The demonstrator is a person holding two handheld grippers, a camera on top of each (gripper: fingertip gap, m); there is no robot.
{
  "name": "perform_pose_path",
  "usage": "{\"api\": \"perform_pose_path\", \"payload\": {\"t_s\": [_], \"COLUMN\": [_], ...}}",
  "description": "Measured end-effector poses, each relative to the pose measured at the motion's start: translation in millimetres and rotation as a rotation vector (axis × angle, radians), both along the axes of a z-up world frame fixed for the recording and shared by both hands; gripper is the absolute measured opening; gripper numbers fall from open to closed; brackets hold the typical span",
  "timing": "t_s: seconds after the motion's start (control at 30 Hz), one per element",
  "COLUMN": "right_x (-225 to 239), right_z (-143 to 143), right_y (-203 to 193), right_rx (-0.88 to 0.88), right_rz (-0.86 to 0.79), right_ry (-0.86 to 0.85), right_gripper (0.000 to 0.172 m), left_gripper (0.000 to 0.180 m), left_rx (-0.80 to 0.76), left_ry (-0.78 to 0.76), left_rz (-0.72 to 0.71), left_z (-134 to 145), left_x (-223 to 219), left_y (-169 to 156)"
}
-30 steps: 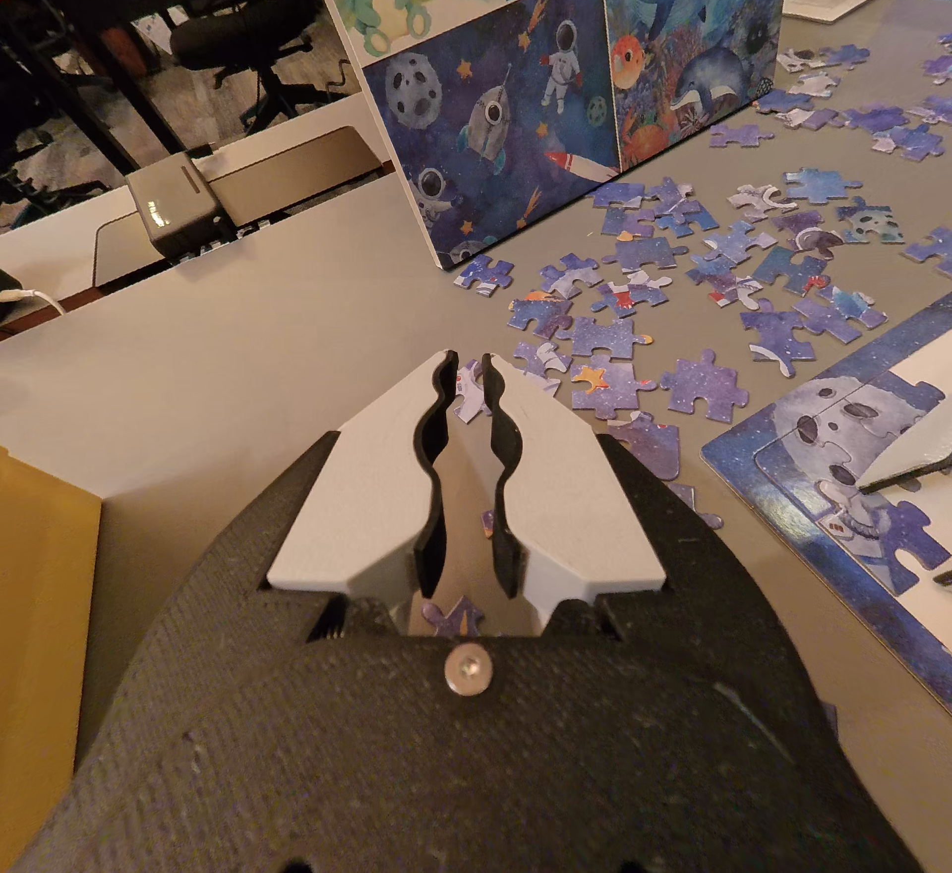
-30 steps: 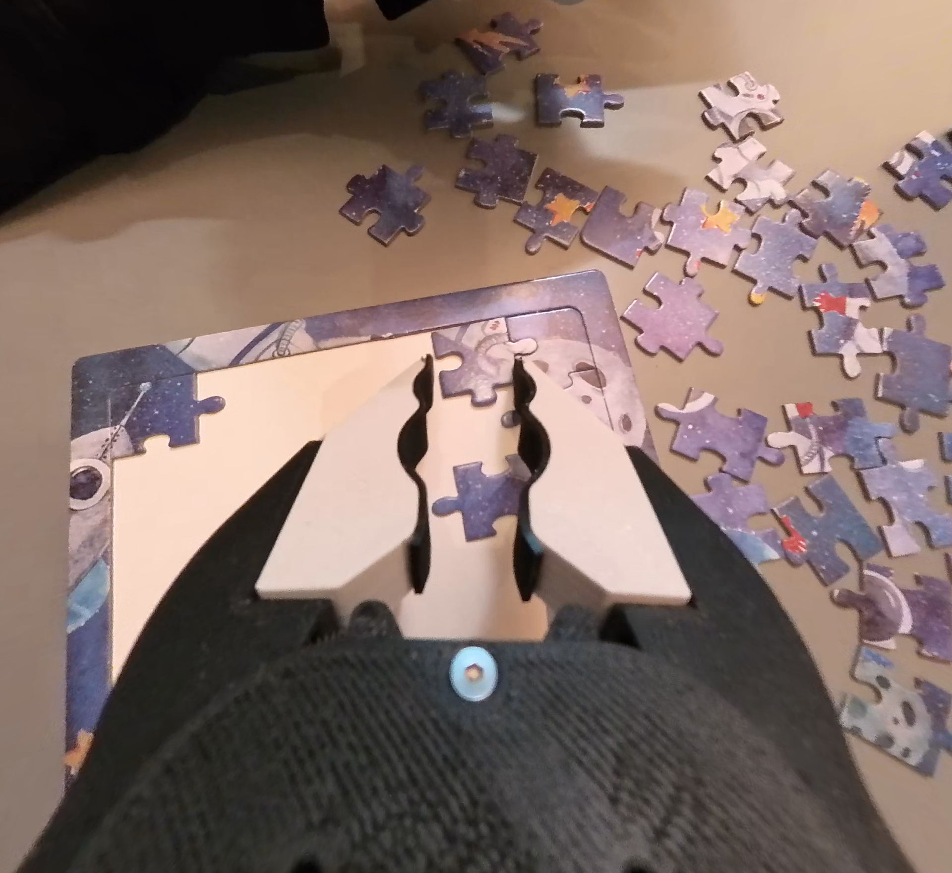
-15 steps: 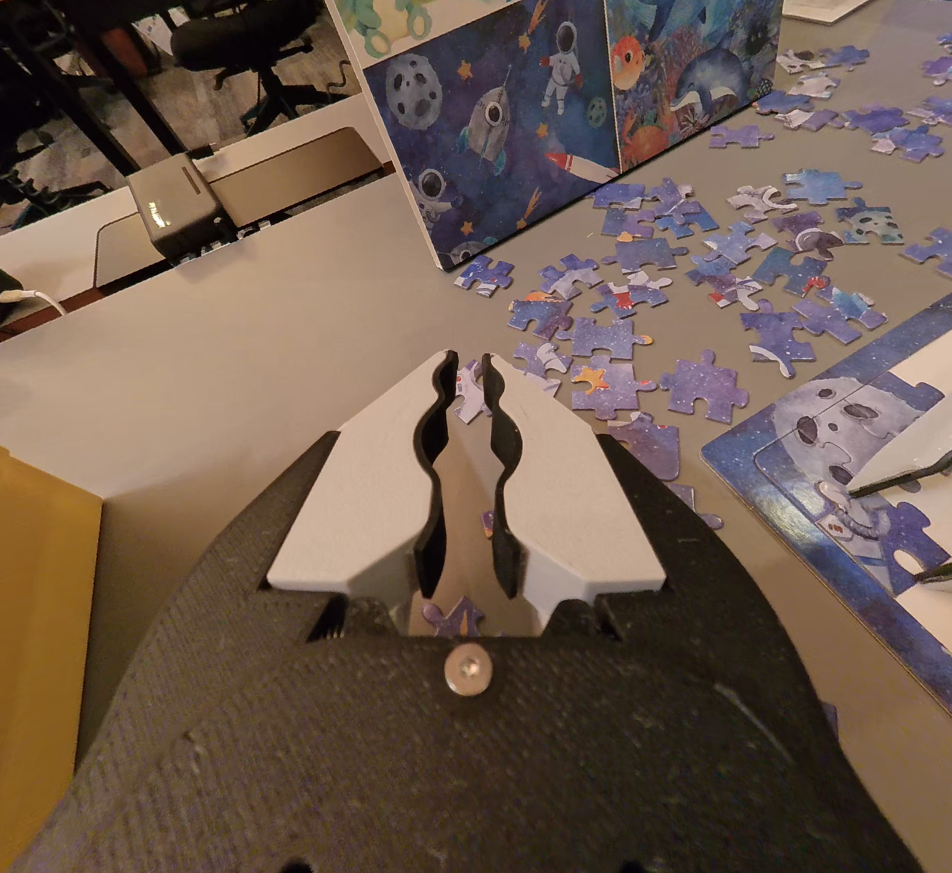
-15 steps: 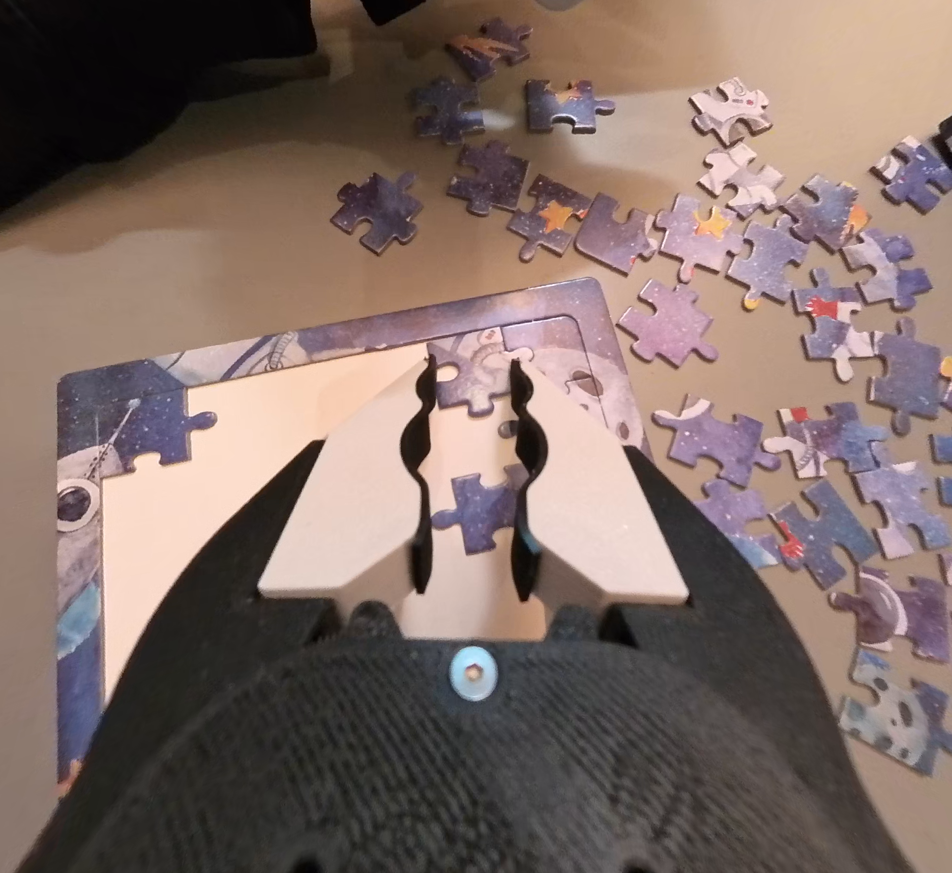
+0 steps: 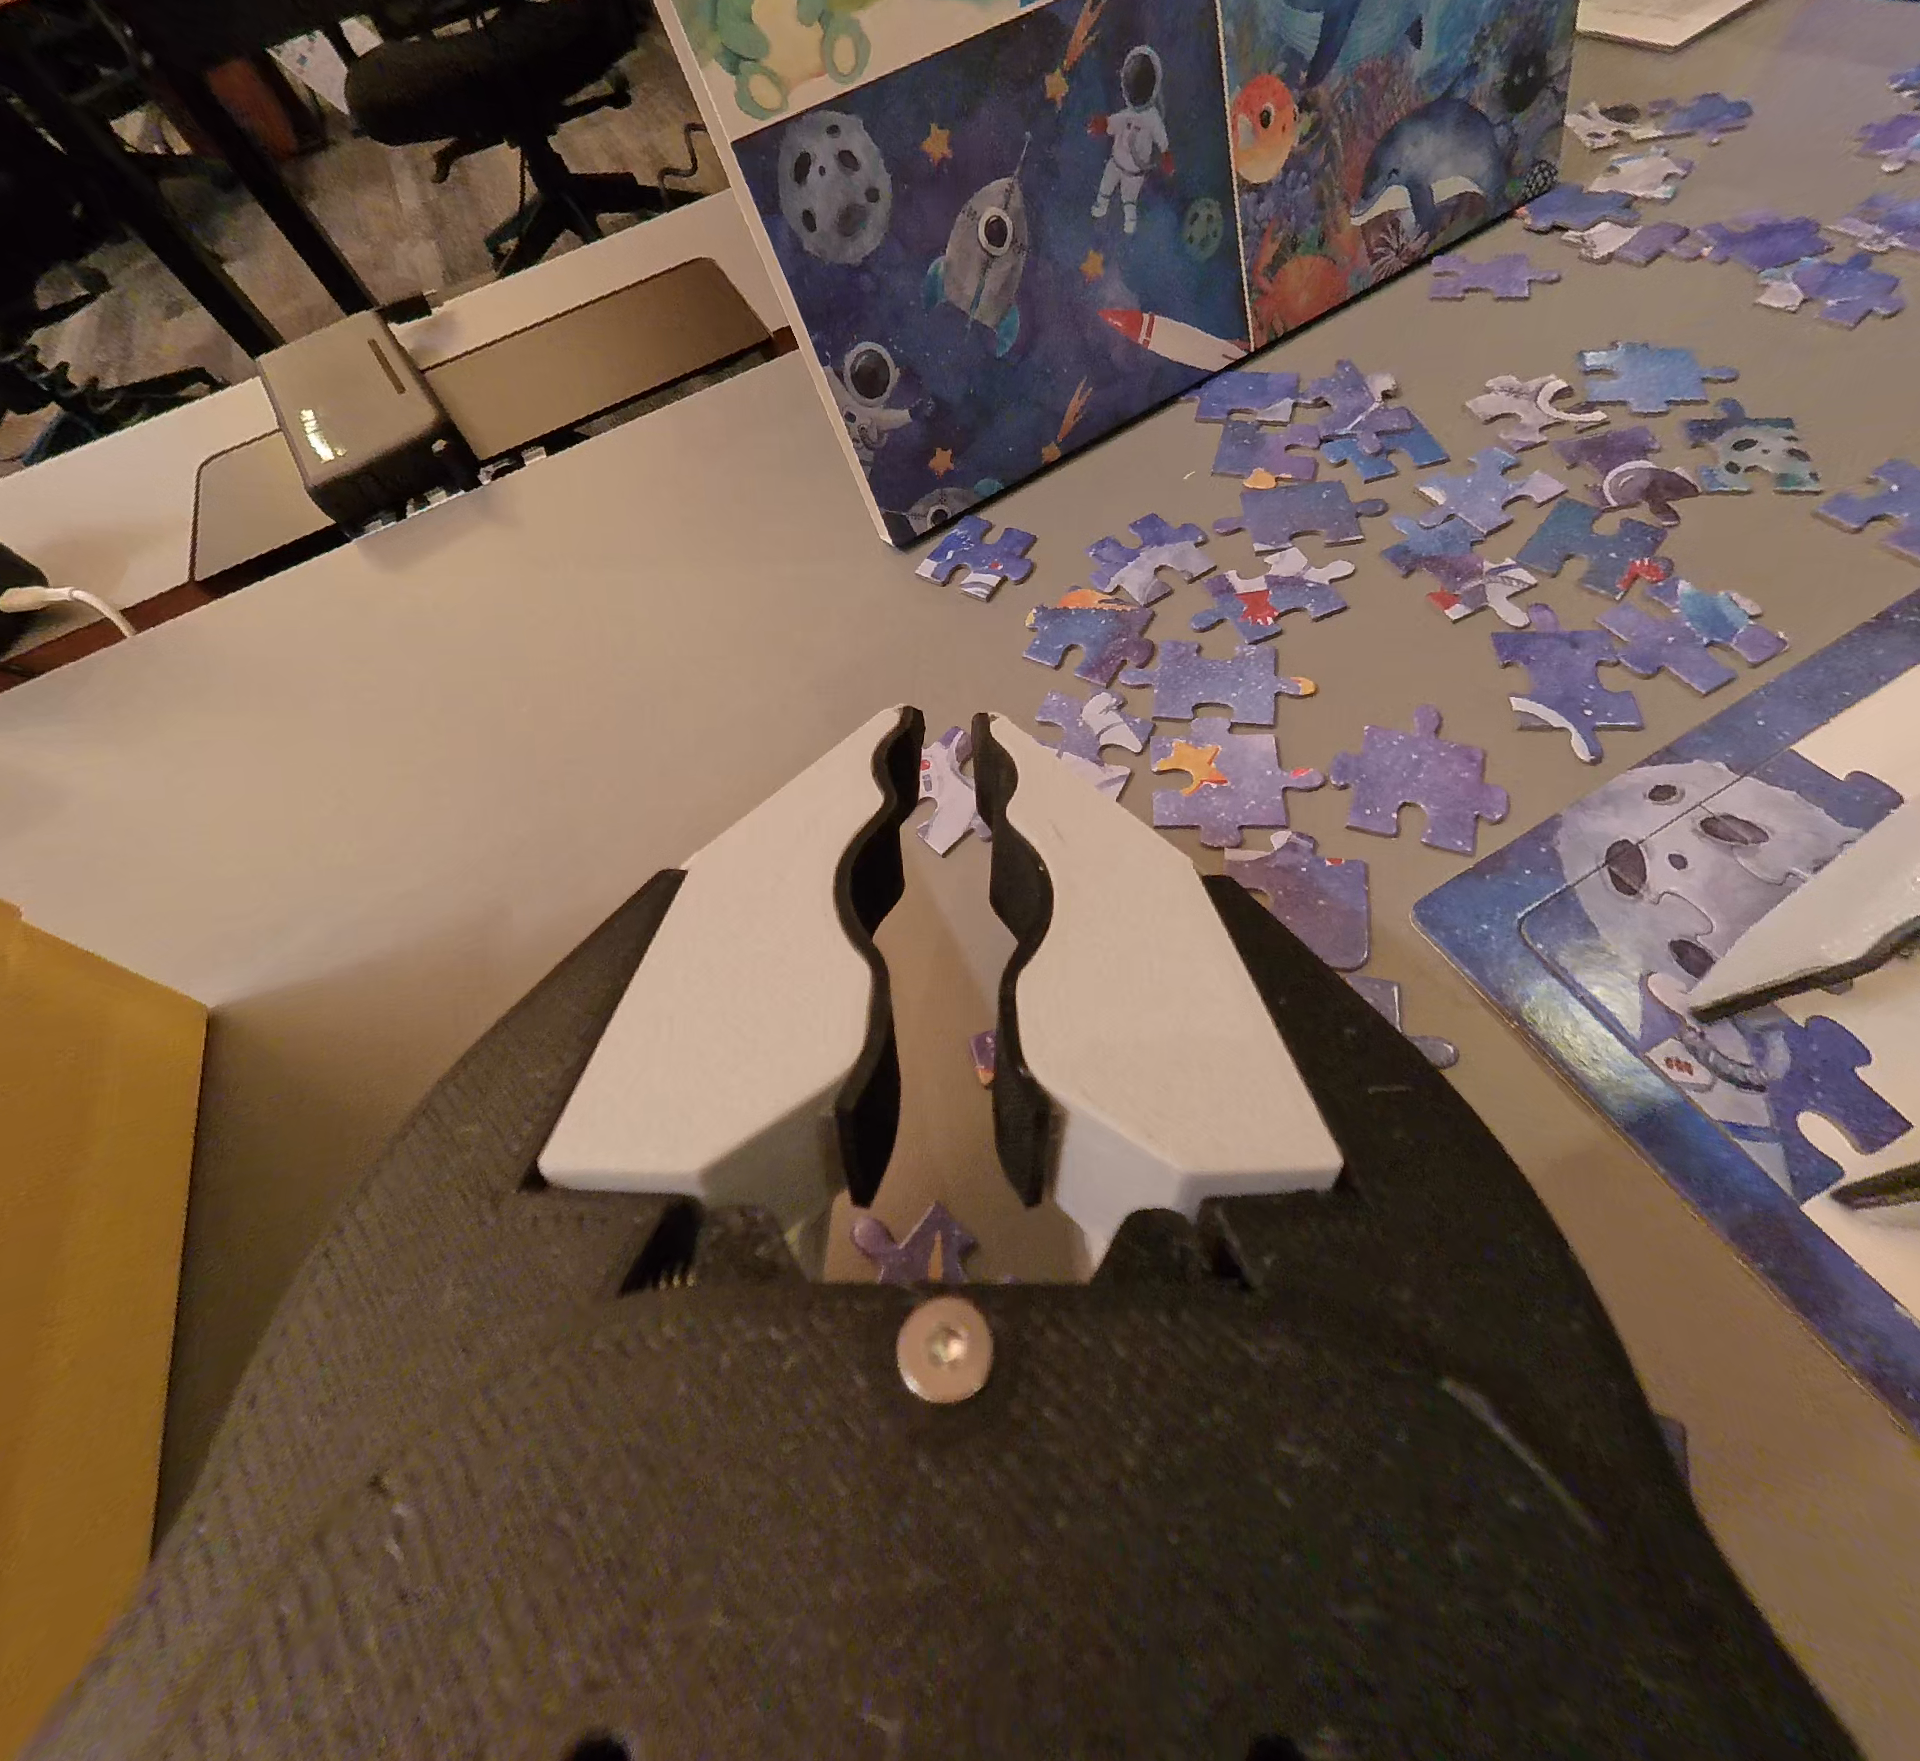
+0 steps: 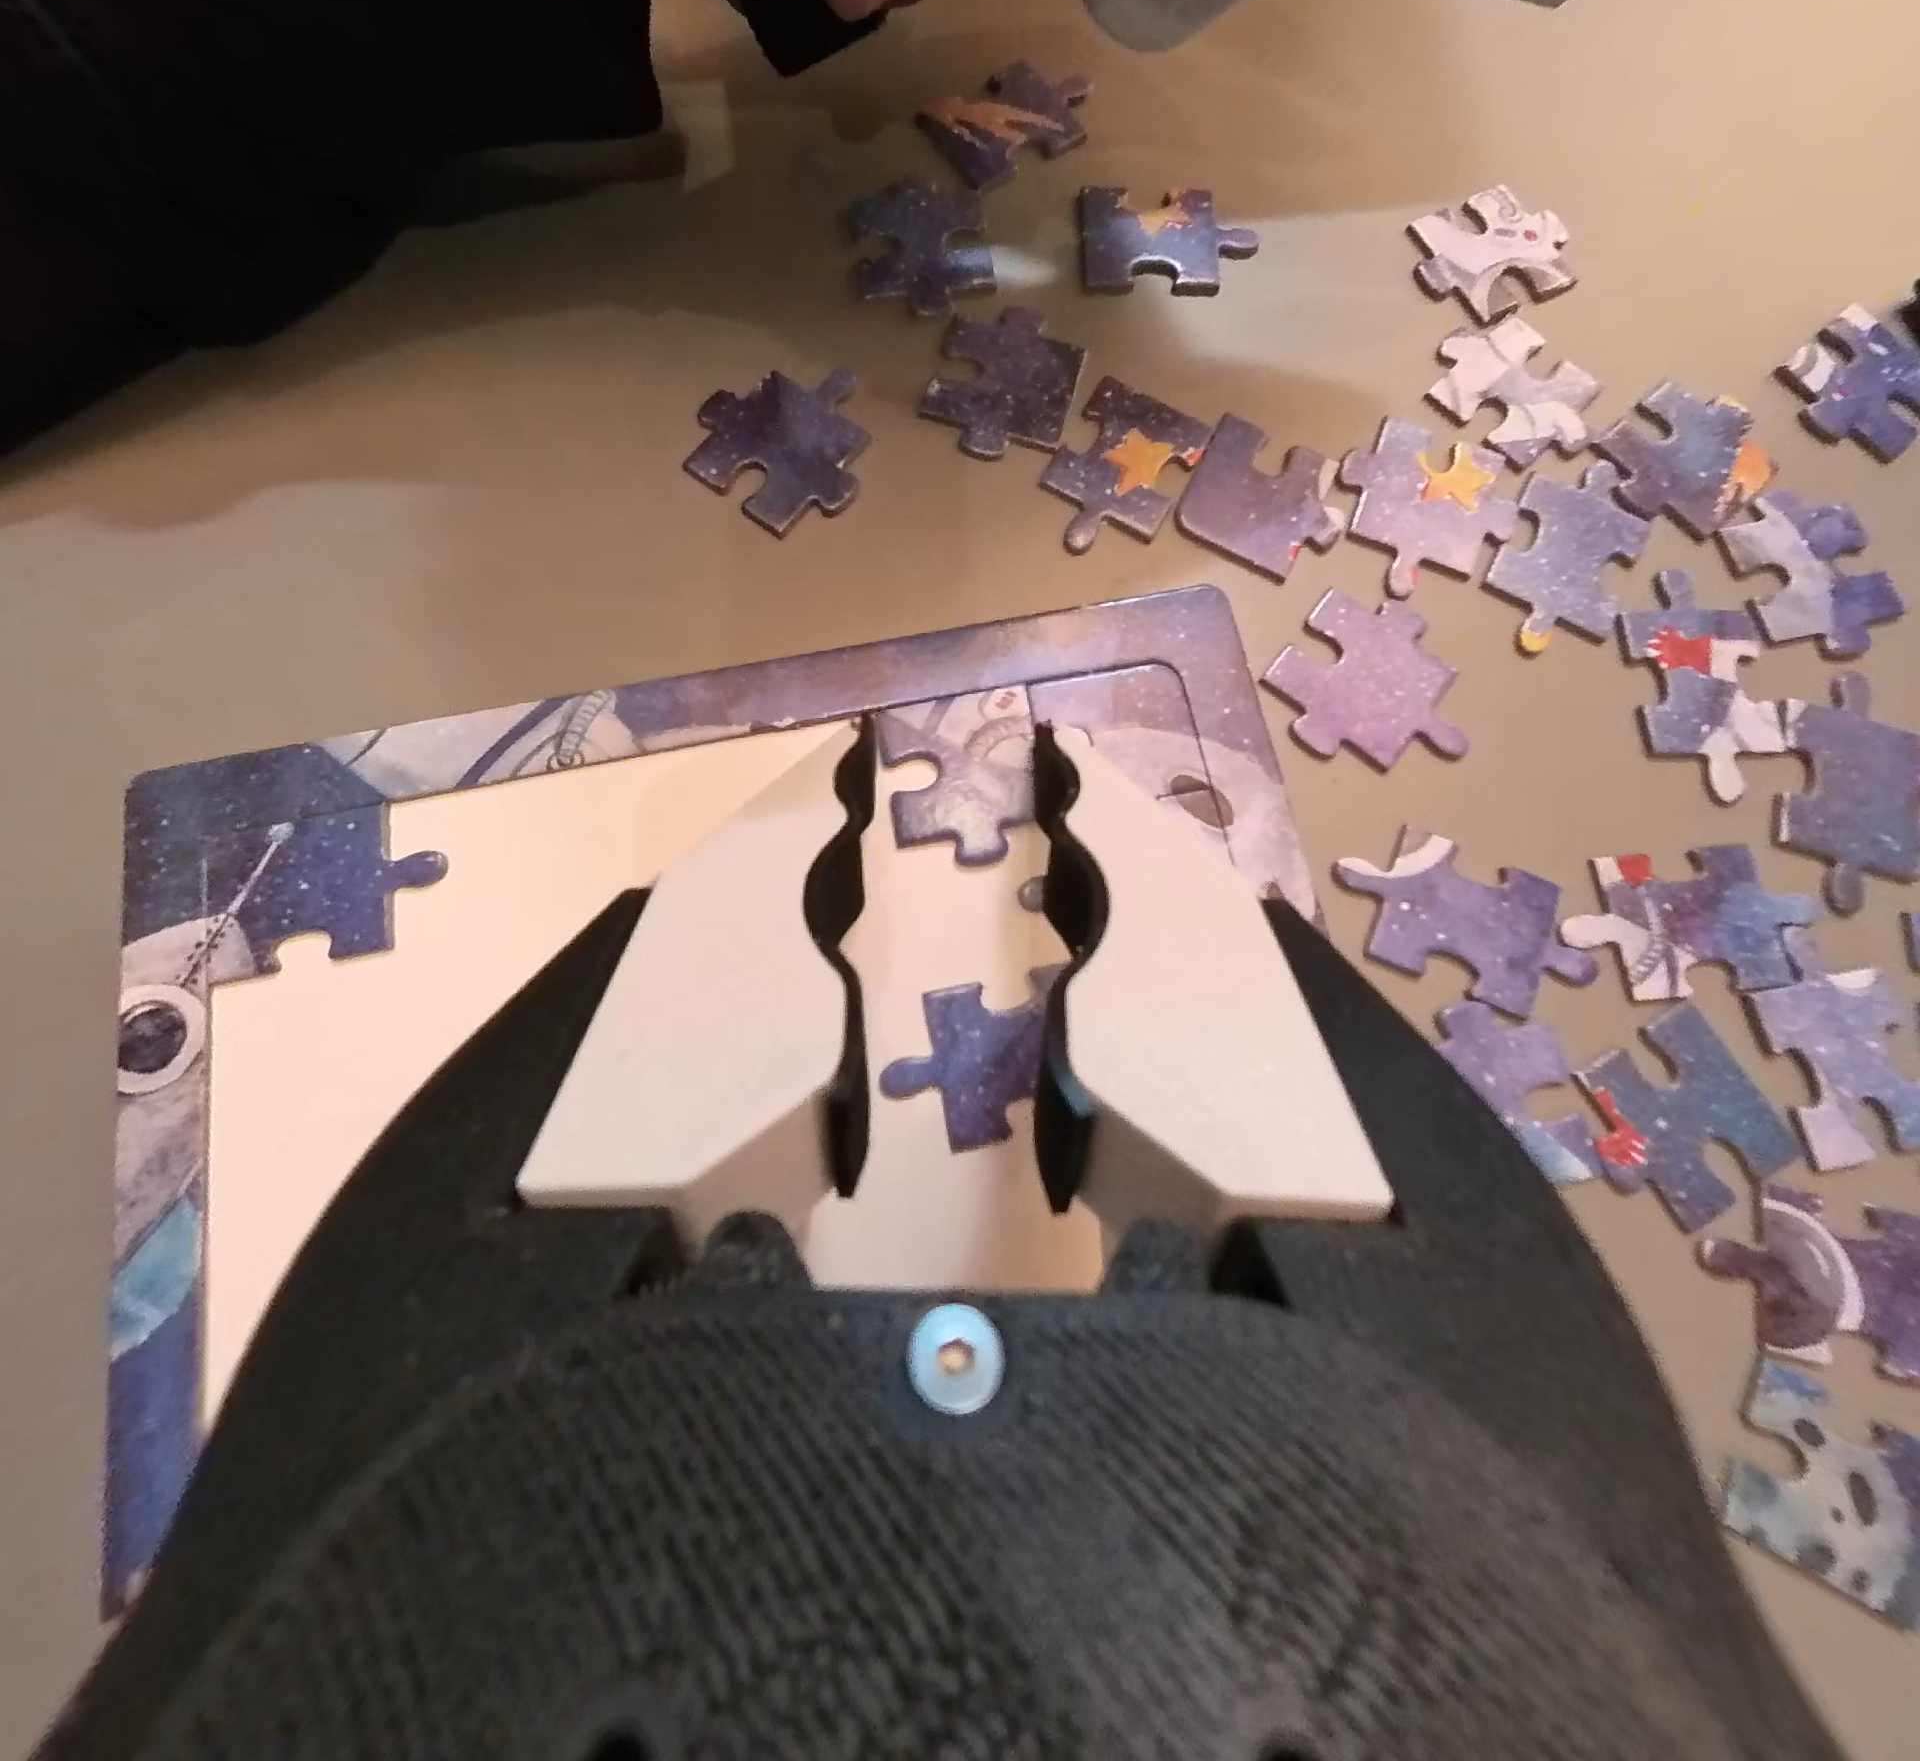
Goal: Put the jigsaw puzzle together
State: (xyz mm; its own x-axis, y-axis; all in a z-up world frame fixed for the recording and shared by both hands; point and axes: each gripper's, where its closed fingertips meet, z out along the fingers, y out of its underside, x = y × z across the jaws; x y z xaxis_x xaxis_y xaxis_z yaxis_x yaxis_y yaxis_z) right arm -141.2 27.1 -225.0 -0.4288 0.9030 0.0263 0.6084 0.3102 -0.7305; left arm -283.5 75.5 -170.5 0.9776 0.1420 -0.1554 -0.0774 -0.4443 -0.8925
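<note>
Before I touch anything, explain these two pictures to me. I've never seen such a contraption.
No robot here: a person holds a two-fingered hand tool in each hand, each with a camera looking along its fingers.

One picture looks from the left gripper, the other from the right gripper.

On the grey table stand an upright illustrated puzzle box and a blue-framed cardboard puzzle tray, with loose purple-blue jigsaw pieces scattered about.

The left gripper, nearly closed, holds nothing visible. The right one is open over the tray. A dark blue jigsaw piece sits between its fingers, clear of the left pad, so apparently not gripped.
</note>
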Motion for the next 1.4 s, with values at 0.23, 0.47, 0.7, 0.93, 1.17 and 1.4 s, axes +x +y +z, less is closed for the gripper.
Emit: {"api": "perform_pose_path", "payload": {"t_s": [0.23, 0.47, 0.7, 0.93, 1.17, 1.4], "right_x": [-1, -3, 0, 2, 2, -1], "right_z": [1, -1, -1, -1, -1, 13], "right_y": [1, 1, 0, -3, -4, -1], "right_rx": [-0.027, -0.031, 0.036, 0.013, 0.012, -0.054], "right_rz": [-0.009, -0.016, 0.017, 0.030, 0.021, -0.004], "right_ry": [0.000, 0.001, 0.012, 0.009, 0.008, 0.056], "right_gripper": [0.034, 0.041, 0.039, 0.038, 0.041, 0.045], "left_gripper": [0.008, 0.008, 0.008, 0.008, 0.008, 0.008], "left_rx": [0.000, 0.002, 0.008, 0.009, 0.006, 0.010], "left_ry": [0.000, 0.000, -0.002, -0.002, -0.002, -0.002], "left_rz": [0.000, 0.000, 0.001, 0.001, 0.003, 0.002], "left_z": [0, 0, 2, 2, 1, 2], "left_x": [0, 0, 0, 0, 0, 0], "left_y": [0, 0, 0, 0, 0, 0]}}
